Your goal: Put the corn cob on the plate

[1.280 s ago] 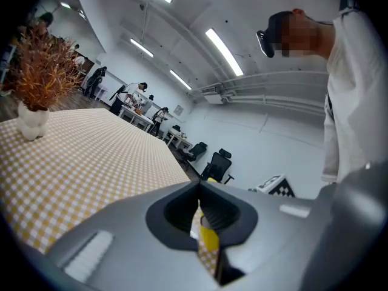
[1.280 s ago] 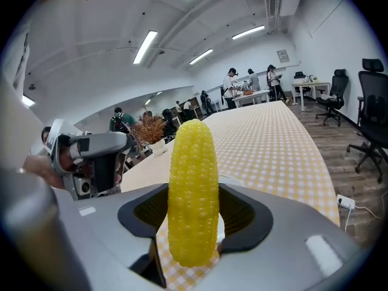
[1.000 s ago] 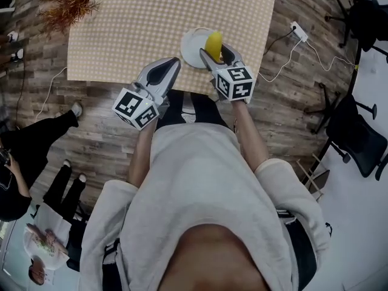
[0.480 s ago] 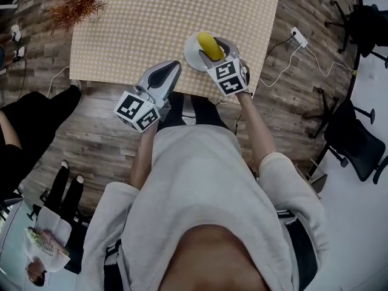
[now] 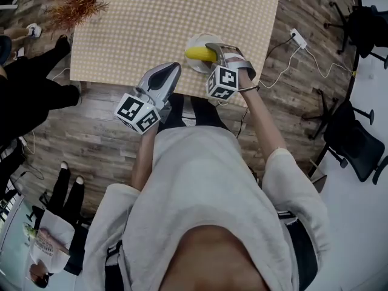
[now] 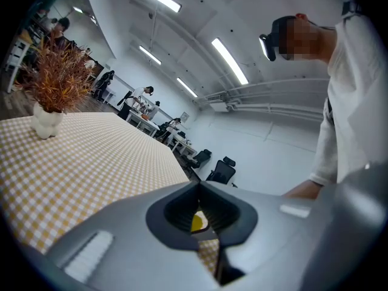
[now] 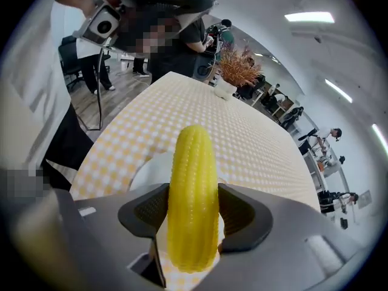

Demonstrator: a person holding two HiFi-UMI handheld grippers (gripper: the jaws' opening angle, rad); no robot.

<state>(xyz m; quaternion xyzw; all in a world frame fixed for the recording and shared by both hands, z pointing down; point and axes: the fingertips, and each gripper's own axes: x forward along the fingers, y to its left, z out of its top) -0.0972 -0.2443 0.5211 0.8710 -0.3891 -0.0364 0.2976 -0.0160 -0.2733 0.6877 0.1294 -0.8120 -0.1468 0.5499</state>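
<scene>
corn cob (image 5: 200, 54) lies level over the white plate (image 5: 194, 67), near the checked table's (image 5: 151, 23) front edge. left gripper (image 5: 174, 67) hovers just left of it, jaws closed and empty. right gripper (image 7: 193, 210) clamps the cob between its pads.

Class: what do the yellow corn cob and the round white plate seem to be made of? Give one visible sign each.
Yellow corn cob: likely moulded plastic, matte; even colour, regular kernel rows. Round white plate: smooth plain white, ceramic or plastic; cannot tell which.
</scene>
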